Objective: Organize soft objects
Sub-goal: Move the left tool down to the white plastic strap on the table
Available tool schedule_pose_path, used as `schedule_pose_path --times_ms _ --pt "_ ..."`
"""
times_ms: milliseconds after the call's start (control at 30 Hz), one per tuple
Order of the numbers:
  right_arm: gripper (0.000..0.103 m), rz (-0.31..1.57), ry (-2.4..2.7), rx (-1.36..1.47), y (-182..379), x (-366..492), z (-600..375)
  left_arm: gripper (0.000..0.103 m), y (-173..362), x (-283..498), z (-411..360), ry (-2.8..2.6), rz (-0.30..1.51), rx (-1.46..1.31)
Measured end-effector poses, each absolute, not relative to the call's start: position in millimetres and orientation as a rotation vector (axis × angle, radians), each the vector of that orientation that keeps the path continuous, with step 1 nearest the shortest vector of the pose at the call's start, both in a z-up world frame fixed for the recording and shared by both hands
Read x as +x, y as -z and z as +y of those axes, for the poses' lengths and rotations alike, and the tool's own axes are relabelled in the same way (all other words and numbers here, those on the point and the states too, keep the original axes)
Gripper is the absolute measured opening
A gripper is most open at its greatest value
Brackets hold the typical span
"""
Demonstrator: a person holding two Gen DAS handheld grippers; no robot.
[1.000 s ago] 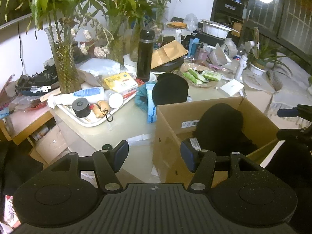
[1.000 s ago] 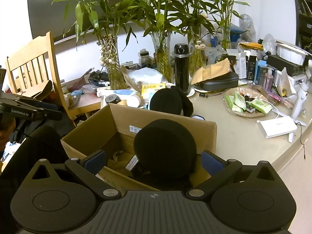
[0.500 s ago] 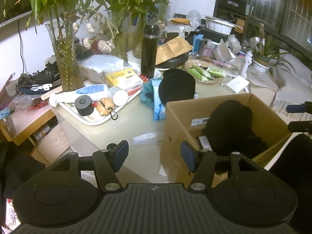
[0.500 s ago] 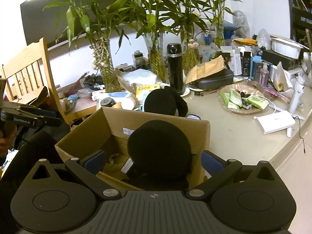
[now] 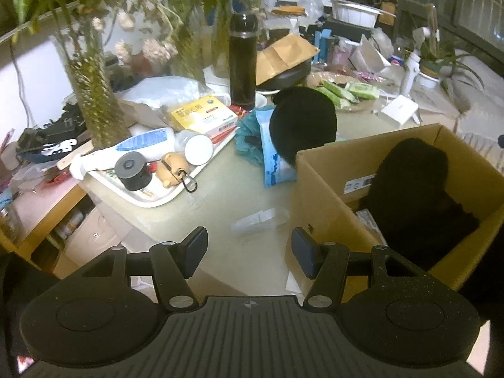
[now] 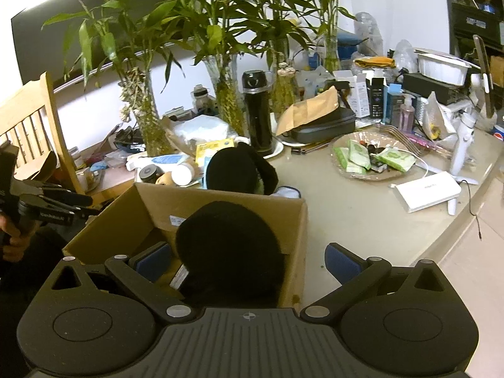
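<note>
The left gripper [image 5: 249,247] has dropped closer to the counter [image 5: 220,195] since a second ago, jaws apart and empty, just outside the cardboard box [image 5: 330,182] by its near-left corner. The right gripper [image 6: 247,260], also apart and empty, stays over the box's near edge, straddling the black soft hat [image 6: 230,249] inside. Judging by this, that hat is stowed and the left is going for the next. A second black hat [image 5: 304,124] lies beyond the box's far wall; both are rounded lumps, no clear long axis.
</note>
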State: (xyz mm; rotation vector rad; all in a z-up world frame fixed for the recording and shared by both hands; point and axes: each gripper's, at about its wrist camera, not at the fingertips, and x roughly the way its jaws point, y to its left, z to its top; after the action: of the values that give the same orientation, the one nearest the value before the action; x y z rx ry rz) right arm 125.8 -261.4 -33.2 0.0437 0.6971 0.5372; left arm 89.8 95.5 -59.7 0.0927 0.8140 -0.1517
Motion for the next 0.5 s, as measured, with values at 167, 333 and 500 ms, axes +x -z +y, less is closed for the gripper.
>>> schedule_pose_path --times_ms 167,333,500 --pt "0.103 0.708 -0.518 0.045 30 136 -263 0.058 72 117 100 0.205 0.834 0.123" --pt "0.103 0.688 -0.497 0.009 22 141 -264 0.058 87 144 102 0.269 0.857 0.208" --pt "0.103 0.703 -0.487 0.023 26 146 -267 0.058 107 167 108 0.346 0.918 0.248"
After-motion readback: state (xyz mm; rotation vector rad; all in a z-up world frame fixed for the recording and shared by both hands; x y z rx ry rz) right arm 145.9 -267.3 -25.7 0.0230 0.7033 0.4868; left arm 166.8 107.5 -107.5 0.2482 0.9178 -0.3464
